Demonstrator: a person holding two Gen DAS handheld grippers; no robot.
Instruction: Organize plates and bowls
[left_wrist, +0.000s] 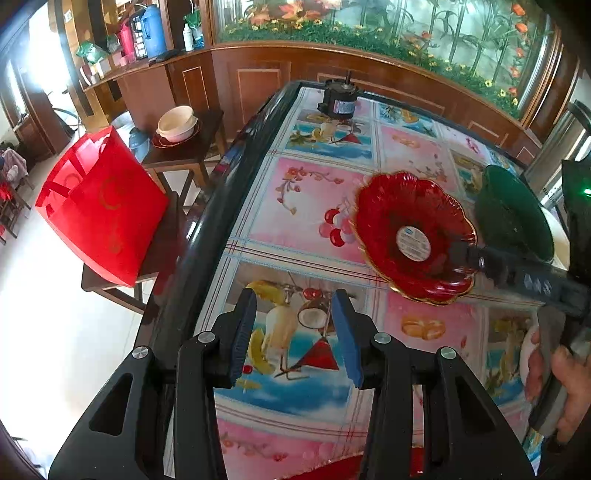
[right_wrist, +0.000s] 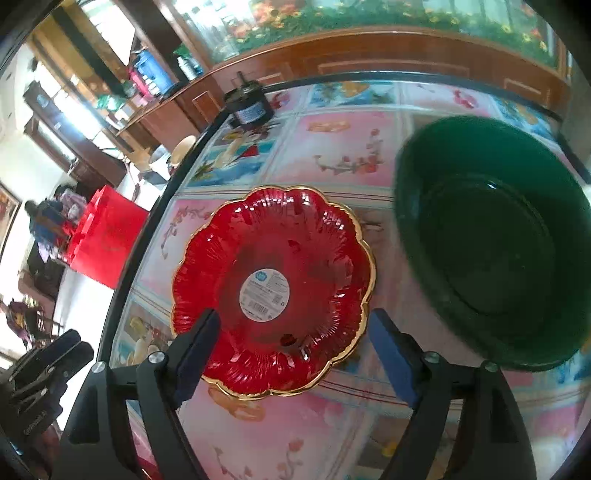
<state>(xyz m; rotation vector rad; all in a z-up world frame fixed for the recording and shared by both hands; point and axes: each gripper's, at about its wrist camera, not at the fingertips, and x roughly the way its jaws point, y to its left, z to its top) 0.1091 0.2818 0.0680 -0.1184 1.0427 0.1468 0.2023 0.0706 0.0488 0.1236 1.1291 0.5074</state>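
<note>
At the far left we see a glossy red paper bag standing on a dark wooden stool off the table's edge, and beyond it a cream bowl nested on a red dish on a second wooden stool. Our left gripper hangs over the near part of the table, whose flat top is a shiny picture print of pink and blue squares with fruit, framed by a rounded black rim. Its ribbed blue pads stand partly apart with nothing between them, only tablecloth below. At the far end sits a small black cylindrical motor. Further right lies the red plate: translucent, fluted glass, scalloped like a flower, edged in gold, a round white sticker at its centre. Our right gripper is spread wide, its pads to either side of the plate's near rim without pressing it. Just right of the plate, the smooth, deep green bowl appears round and opaque.
</note>
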